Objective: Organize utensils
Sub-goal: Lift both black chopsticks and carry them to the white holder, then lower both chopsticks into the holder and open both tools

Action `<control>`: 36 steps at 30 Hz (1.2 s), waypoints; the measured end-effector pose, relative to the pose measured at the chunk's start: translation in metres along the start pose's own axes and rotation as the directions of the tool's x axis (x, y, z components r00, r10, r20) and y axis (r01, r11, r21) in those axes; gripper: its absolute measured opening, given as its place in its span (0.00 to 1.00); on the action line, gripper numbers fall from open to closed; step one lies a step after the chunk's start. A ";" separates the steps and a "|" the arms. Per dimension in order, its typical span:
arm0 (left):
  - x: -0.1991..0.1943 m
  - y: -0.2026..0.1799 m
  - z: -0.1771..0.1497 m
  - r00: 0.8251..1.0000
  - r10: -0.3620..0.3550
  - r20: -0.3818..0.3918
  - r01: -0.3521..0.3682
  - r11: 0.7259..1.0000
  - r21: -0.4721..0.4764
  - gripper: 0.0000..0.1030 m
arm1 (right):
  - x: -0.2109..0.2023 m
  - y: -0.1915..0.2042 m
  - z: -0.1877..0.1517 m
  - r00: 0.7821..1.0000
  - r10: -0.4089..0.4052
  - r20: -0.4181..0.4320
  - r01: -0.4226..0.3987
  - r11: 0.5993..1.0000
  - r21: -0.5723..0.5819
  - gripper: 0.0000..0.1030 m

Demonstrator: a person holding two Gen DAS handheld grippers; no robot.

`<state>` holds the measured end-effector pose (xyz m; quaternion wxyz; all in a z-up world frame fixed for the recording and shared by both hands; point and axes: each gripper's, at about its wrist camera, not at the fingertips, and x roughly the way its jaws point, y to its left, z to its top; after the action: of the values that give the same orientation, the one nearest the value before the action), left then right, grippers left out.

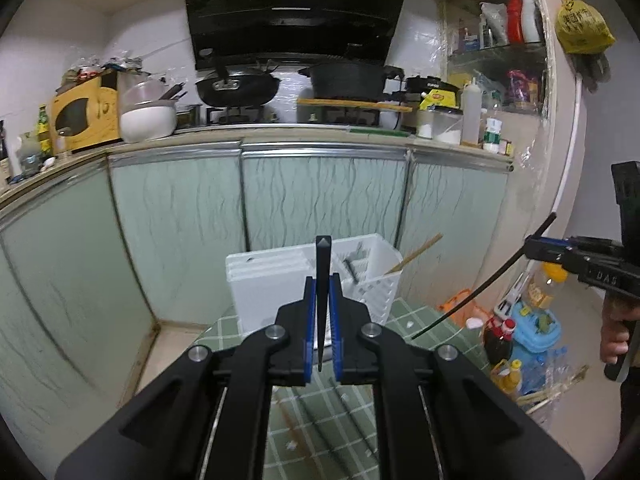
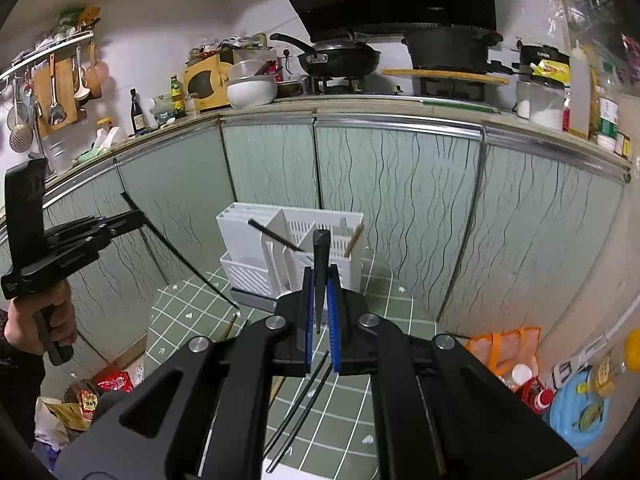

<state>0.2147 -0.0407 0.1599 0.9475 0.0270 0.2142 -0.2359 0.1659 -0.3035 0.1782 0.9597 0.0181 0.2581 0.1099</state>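
Left gripper (image 1: 322, 280) and right gripper (image 2: 320, 276) each clench a thin black chopstick (image 1: 323, 300); lower tips-first into the slotted white plastic utensil holder (image 2: 296, 236), frame centre.

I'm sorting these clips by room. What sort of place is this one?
A home kitchen, most likely a small lived-in one. A wok sits on a gas stove under a black range hood, ladles and a strainer hang on the wall, and a white utensil holder stands on the green checked table.
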 end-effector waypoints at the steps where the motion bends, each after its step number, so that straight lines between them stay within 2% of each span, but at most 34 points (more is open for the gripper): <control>1: 0.003 -0.002 0.004 1.000 -0.007 0.003 0.007 1.000 -0.001 0.06 | 0.001 0.001 0.005 1.000 -0.002 0.000 0.002 1.000 -0.008 0.06; 9: 0.022 -0.020 0.044 0.997 -0.070 0.037 0.070 0.998 -0.002 0.06 | 0.012 -0.005 0.049 1.000 0.003 0.003 -0.003 0.999 -0.035 0.06; 17: 0.040 -0.024 0.086 0.995 -0.075 0.072 0.075 0.997 0.003 0.06 | 0.031 -0.021 0.087 1.000 0.013 0.000 -0.013 1.000 -0.027 0.06; 23: 0.056 -0.027 0.104 0.992 -0.094 0.080 0.094 0.996 0.003 0.06 | 0.042 -0.028 0.098 1.000 0.015 0.008 -0.015 1.000 -0.022 0.06; 28: 0.076 -0.028 0.102 0.993 -0.098 0.067 0.097 0.995 0.009 0.06 | 0.062 -0.030 0.099 1.000 0.015 -0.010 -0.015 0.999 -0.030 0.06; 36: 0.118 -0.025 0.073 0.994 -0.107 0.013 0.106 0.994 0.018 0.06 | 0.105 -0.034 0.083 0.998 0.029 -0.050 -0.030 0.999 -0.022 0.06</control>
<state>0.3260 -0.1249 0.1777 0.9347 0.0221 0.2069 -0.2881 0.3023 -0.3117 0.1956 0.9514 0.0083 0.2802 0.1276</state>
